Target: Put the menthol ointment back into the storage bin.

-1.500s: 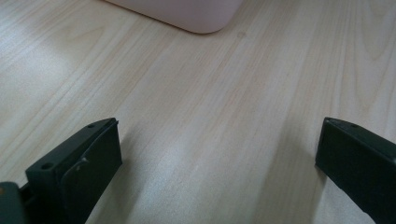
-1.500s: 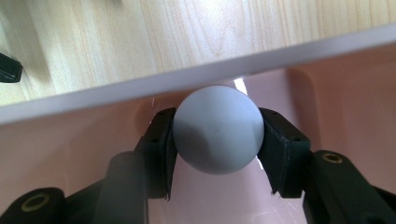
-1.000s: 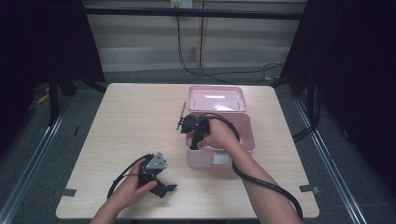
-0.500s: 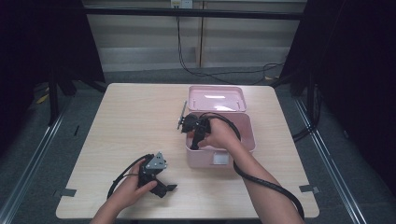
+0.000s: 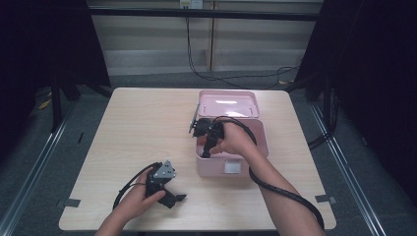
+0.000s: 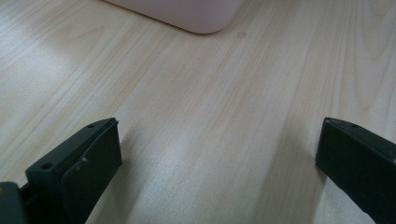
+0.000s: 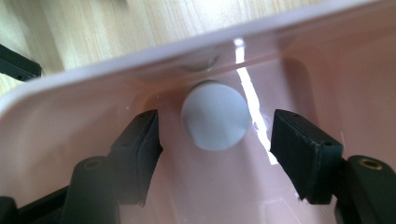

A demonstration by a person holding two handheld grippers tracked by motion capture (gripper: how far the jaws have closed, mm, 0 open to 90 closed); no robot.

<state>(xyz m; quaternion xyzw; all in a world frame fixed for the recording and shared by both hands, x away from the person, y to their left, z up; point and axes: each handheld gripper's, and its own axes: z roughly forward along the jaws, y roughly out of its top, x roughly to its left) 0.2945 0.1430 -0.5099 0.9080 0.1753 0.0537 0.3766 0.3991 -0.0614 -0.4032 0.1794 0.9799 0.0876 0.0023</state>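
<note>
Wooden table point(image 5: 123, 128) bore a pink box point(image 7: 140, 56); right gripper point(image 7: 215, 140) straddled its grey ball point(image 7: 215, 115), ungrasped; left gripper point(image 6: 210, 172) gaped idle.

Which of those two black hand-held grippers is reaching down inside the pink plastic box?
The right gripper: its jaws are inside the pink plastic box, either side of a grey round object. The left gripper rests on the wooden table.

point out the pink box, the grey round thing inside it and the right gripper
pink box point(image 5: 231, 168), high view, front wall
grey round thing point(image 7: 214, 115), right gripper view, its face
right gripper point(image 7: 215, 140), right gripper view, between its open jaws
</note>
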